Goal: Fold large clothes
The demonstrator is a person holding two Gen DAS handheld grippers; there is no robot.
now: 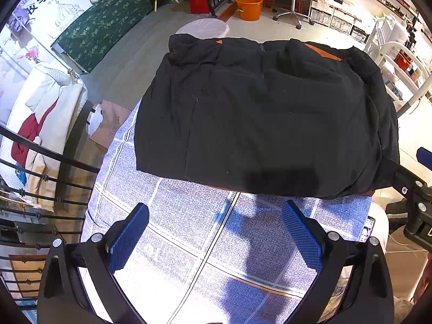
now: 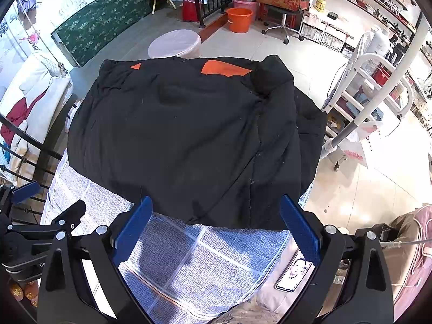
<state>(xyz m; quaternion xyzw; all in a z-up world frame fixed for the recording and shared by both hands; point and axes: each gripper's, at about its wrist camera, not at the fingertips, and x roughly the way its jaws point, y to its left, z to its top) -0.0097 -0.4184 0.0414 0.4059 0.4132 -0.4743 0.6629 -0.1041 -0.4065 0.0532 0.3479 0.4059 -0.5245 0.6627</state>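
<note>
A black padded jacket (image 1: 259, 113) with orange patches lies folded into a thick rectangle on the far part of a blue patterned cloth (image 1: 189, 232). It also shows in the right wrist view (image 2: 189, 140), with the cloth (image 2: 205, 259) in front. My left gripper (image 1: 216, 216) is open and empty, held above the cloth just short of the jacket's near edge. My right gripper (image 2: 216, 210) is open and empty, its fingertips level with the jacket's near edge. The right gripper shows at the right edge of the left wrist view (image 1: 415, 189).
A phone (image 2: 295, 272) lies on the surface at the near right. A black metal railing (image 1: 40, 178) stands on the left. A white round stool (image 2: 175, 44) is beyond the jacket. An orange bucket (image 2: 239, 19), an office chair and white shelving (image 2: 364, 86) stand farther off.
</note>
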